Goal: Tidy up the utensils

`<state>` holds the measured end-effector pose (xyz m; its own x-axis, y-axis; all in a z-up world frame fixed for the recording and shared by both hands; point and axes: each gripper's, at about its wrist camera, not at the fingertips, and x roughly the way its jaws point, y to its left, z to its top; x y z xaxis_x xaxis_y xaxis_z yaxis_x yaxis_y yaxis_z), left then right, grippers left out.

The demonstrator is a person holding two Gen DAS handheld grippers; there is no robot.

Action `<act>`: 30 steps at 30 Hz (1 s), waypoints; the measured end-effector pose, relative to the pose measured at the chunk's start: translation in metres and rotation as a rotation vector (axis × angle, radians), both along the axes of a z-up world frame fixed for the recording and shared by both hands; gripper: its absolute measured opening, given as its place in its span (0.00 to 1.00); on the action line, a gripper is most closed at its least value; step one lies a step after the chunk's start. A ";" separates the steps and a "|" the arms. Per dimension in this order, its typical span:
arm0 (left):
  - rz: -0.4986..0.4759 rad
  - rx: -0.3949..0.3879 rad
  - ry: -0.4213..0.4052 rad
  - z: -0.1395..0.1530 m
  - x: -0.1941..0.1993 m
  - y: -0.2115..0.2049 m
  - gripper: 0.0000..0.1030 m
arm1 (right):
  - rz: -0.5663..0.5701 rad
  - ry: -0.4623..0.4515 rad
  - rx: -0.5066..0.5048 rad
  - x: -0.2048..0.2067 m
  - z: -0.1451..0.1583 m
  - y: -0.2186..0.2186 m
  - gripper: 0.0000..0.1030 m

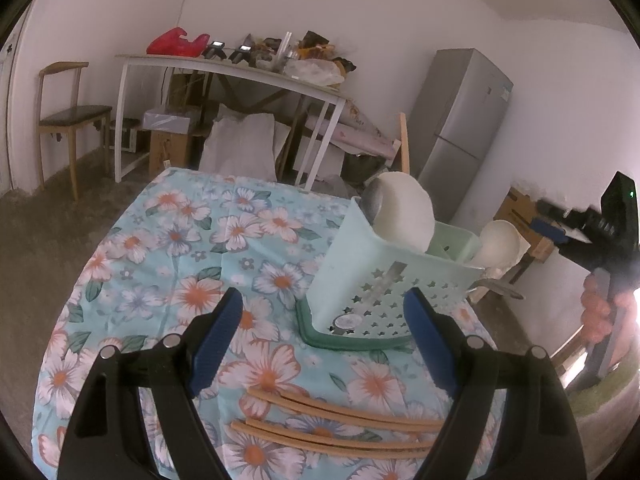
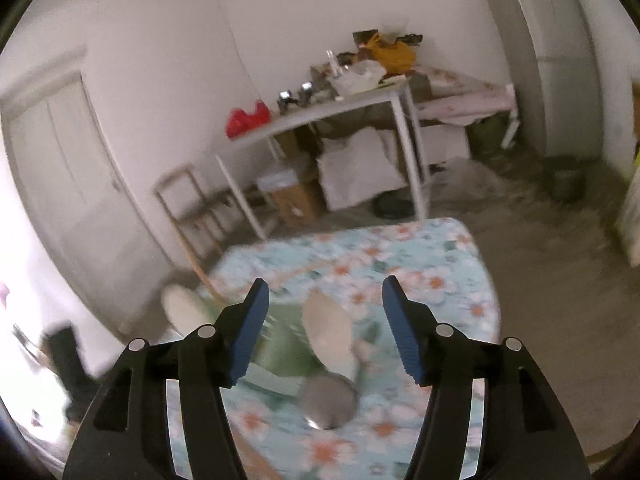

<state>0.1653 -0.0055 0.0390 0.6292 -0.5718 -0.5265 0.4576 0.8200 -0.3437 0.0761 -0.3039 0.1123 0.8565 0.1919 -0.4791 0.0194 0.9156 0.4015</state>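
Observation:
A mint-green perforated utensil holder [image 1: 384, 276] stands on a darker green tray [image 1: 320, 336] on the floral tablecloth [image 1: 168, 248]. It holds two white ladles [image 1: 404, 208] and a metal spoon [image 1: 374, 200]. Several wooden chopsticks [image 1: 336, 420] lie on the cloth just below my open, empty left gripper [image 1: 324, 312]. My right gripper [image 2: 324, 300] is open and empty above the holder [image 2: 288, 348]. In that blurred view a white ladle [image 2: 328, 328] and a metal spoon bowl [image 2: 328, 400] show below it. The right gripper also shows at the right edge of the left wrist view [image 1: 556, 220].
A white table [image 1: 224, 68] loaded with clutter stands against the far wall, with boxes and bags beneath. A wooden chair [image 1: 68, 116] is at the left and a grey fridge [image 1: 460, 120] at the right. The floral table's edges fall off to bare floor.

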 end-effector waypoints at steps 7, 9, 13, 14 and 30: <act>0.013 0.001 0.003 -0.003 0.006 0.004 0.78 | 0.117 0.132 0.310 0.079 0.012 -0.048 0.58; 0.022 0.007 0.009 -0.005 0.008 0.006 0.78 | 0.225 0.248 0.427 0.126 -0.004 -0.060 0.58; 0.045 0.012 0.014 -0.003 0.013 0.012 0.78 | 0.264 0.585 0.552 0.227 -0.068 -0.070 0.54; 0.053 0.020 0.009 -0.002 0.013 0.013 0.78 | 0.262 0.636 0.552 0.241 -0.081 -0.067 0.54; 0.106 0.093 0.031 -0.007 0.027 0.018 0.78 | 0.342 0.961 0.642 0.333 -0.189 0.010 0.17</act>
<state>0.1926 0.0129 0.0315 0.6661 -0.4508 -0.5942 0.3569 0.8922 -0.2768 0.4094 -0.2940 -0.0771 0.0602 0.7763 -0.6275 0.3559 0.5706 0.7401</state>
